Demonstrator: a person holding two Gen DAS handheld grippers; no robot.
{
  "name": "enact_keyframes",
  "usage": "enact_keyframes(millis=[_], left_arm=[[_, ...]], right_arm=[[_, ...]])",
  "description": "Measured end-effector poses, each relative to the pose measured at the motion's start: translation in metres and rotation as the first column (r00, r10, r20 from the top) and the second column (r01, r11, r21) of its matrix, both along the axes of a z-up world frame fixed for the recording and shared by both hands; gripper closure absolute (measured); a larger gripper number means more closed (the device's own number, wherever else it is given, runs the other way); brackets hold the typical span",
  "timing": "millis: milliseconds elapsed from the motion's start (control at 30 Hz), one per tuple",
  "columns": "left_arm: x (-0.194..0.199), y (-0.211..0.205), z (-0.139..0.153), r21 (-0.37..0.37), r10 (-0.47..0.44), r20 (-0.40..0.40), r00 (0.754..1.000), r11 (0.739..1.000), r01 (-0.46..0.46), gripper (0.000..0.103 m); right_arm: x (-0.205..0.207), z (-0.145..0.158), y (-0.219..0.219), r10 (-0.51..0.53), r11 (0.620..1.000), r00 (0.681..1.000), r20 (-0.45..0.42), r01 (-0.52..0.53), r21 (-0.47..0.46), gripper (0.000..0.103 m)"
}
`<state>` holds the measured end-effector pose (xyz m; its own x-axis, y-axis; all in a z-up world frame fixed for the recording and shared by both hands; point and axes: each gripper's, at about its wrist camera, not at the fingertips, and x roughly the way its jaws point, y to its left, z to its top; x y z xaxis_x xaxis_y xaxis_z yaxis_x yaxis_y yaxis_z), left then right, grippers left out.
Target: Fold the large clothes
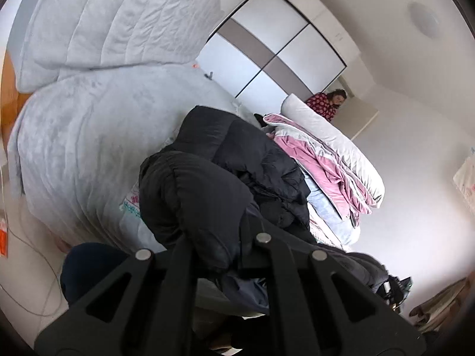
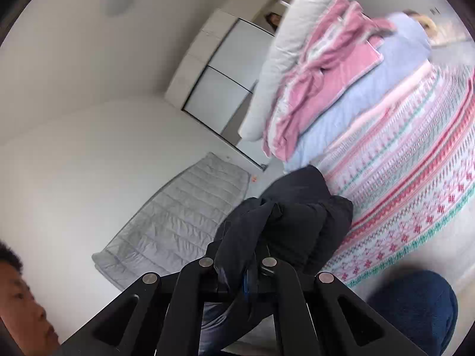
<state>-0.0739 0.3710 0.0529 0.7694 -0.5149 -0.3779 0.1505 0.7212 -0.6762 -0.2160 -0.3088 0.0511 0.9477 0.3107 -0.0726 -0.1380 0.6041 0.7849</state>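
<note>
While the black puffer jacket (image 1: 225, 175) is hanging up off the bed (image 2: 415, 178), both claws are squeezing it tight. The left claw (image 1: 225, 255) is closed on a thick fold of the jacket, and the puffy part is bulging out just past its fingers. The right claw (image 2: 237, 267) is closed on another bunched fold of the same jacket. The jacket is sitting just above the bed's striped cover with red and green patterns (image 2: 400, 195). Beside the jacket, farther back on the bed, a pink and white quilt (image 1: 326, 160) is lying in a folded pile. A grey padded headboard (image 1: 98, 59) is standing by the bed, on the other side of the jacket. Far behind the bed, a person in a red top (image 1: 325, 105) is standing by a white wardrobe (image 1: 267, 47).
</note>
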Motion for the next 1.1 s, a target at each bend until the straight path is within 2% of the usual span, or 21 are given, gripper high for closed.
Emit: enact_keyframes(millis=[267,600,867,1000,1100], left_arm=[[0.029,0.002,0.003,-0.044,-0.001,0.013,1.0,0.999,0.002,0.098],[0.076,-0.012,0.041,-0.047,0.021,0.075,0.997,0.999,-0.017,0.098],[0.184,-0.034,0.084,-0.078,0.041,0.05,0.998,0.996,-0.037,0.098],[0.266,-0.057,0.098,-0.081,0.057,-0.015,0.998,0.995,-0.058,0.098],[0.322,-0.07,0.094,-0.061,0.088,-0.068,0.994,0.994,-0.092,0.098]], right_arm=[[0.021,0.01,-0.003,-0.006,1.0,1.0,0.011,0.006,-0.017,0.1],[0.089,0.048,-0.005,-0.013,0.997,0.996,0.083,0.019,-0.079,0.1],[0.192,0.085,-0.019,0.0,0.998,0.995,0.099,0.006,-0.062,0.1],[0.264,0.099,-0.026,-0.023,0.999,0.999,0.043,0.025,-0.044,0.1],[0.322,0.097,-0.037,-0.05,0.999,0.998,-0.023,0.05,-0.012,0.1]])
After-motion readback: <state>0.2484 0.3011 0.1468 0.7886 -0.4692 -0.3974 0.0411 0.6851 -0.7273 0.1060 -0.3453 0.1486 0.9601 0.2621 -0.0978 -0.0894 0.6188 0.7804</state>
